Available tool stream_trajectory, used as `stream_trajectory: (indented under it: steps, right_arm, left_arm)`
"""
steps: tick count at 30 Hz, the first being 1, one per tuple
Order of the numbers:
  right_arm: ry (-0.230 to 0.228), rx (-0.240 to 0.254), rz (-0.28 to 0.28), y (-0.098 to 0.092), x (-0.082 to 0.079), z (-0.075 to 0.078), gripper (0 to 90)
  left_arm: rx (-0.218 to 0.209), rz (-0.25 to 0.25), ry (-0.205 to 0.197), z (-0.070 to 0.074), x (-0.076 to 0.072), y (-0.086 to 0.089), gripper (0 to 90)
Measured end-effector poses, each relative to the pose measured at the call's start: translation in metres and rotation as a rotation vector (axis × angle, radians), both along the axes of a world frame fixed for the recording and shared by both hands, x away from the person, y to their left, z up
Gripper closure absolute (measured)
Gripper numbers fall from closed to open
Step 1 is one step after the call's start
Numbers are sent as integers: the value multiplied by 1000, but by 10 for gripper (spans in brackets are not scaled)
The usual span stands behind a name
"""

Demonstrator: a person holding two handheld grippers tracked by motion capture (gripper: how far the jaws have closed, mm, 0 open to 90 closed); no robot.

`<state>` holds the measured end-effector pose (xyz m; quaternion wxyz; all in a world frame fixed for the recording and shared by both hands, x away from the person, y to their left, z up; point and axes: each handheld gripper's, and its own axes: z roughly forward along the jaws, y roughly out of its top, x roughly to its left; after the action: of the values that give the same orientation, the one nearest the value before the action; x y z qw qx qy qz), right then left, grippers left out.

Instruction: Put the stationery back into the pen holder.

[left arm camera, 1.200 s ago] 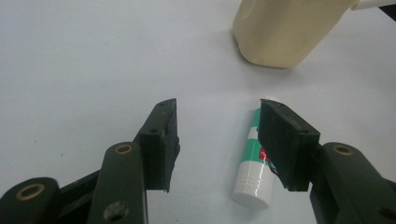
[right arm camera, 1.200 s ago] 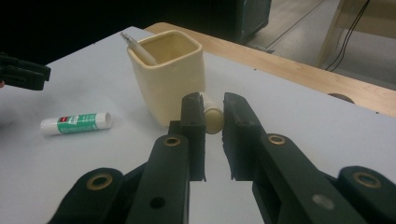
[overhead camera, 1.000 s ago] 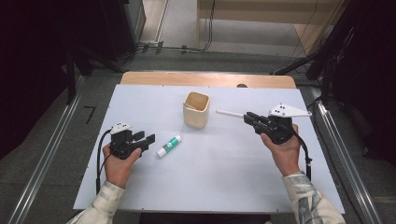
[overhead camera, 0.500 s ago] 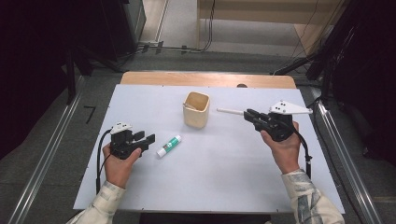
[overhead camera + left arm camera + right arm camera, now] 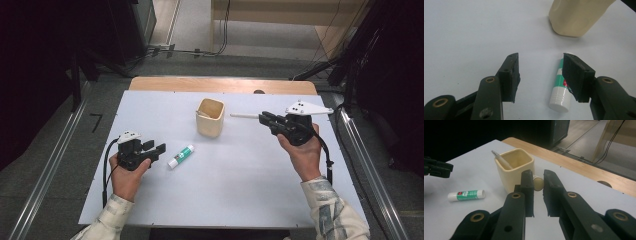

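1. right now the right gripper [image 5: 538, 183] has its jaws pinched narrow on a thin white pen [image 5: 245, 115]; its round butt end sits between the pads in the right gripper view, and the shaft sticks out toward the cup [image 5: 210, 117] in the high view.
2. left gripper [image 5: 540, 75] jaws stand partly apart with nothing between them; the pads are just beside the glue stick [image 5: 560, 87], which lies flat on the white table [image 5: 240, 185], not gripped.
3. step in hand looks like dropping the pen into the cup: keep the pinch firm, bring the tip over the cup opening, tilt the shaft down, release only once the tip is inside the rim so it won't tip the cup.
4. one pen-like stick [image 5: 501, 159] already leans in the cup's corner; aim for the free side.
5. high view gives the layout: cup mid-table, glue stick to its left-front, pen level and apart from the cup.
6. right gripper view gives the cup's inside and the pad contact on the pen end.
7. left gripper view gives the glue stick's cap end and green label up close, jaws off to one side of it.
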<state>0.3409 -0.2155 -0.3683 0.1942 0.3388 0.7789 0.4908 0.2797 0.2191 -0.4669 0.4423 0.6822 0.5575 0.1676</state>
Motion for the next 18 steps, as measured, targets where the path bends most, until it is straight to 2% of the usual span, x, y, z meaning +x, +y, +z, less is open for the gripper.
stream_trajectory:
  steps: [18]
  right_arm:
    - [-4, 12, 24, 16, 4, 1, 775]
  left_arm:
    - [-1, 0, 1, 0, 0, 1, 483]
